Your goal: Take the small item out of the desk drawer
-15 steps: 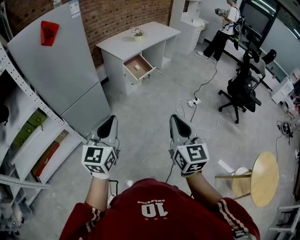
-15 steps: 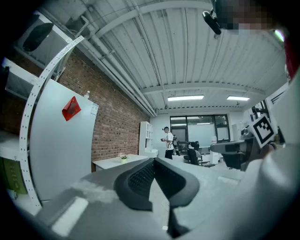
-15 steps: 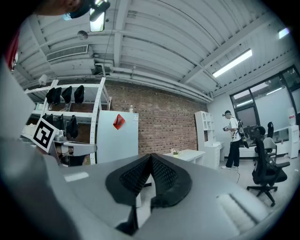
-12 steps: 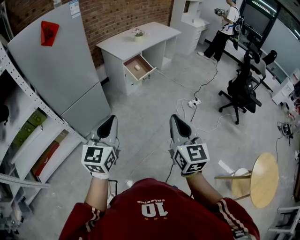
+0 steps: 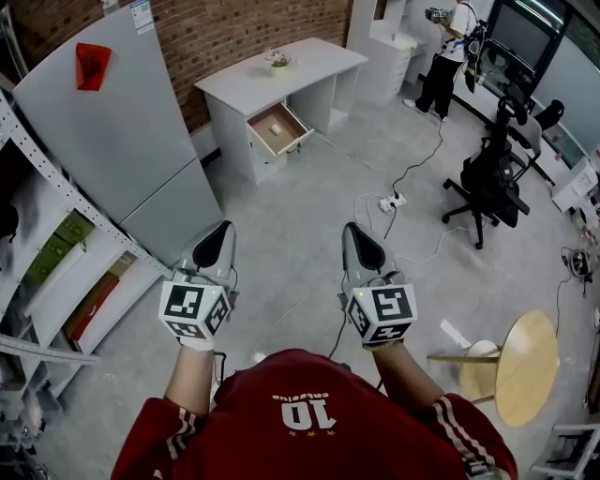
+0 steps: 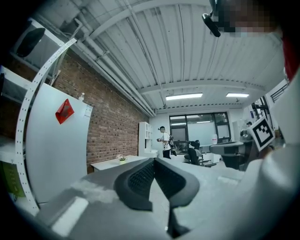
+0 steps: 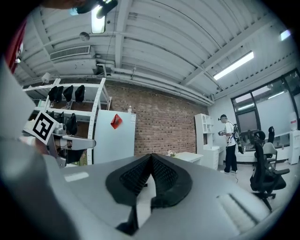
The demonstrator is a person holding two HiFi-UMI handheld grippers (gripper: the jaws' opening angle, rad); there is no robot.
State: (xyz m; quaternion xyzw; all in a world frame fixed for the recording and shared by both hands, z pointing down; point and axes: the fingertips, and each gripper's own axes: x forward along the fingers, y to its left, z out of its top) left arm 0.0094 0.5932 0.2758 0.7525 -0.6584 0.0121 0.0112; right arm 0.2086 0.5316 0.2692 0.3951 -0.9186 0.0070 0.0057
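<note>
A workshop room with a grey concrete floor and a brick wall lies ahead, and against that wall stands the white table, well away from the person. The drawer under the table's top is already pulled out toward the room, showing its brown inside. The small item should lie in it, but from here it is too small to make out. The left gripper and right gripper are both held level in front of the body, far short of the table, each with its jaws pressed together on nothing. This looks like the approach step. The next move calls for walking up to the table, spreading one gripper's jaws and lowering it into the drawer over the item.
</note>
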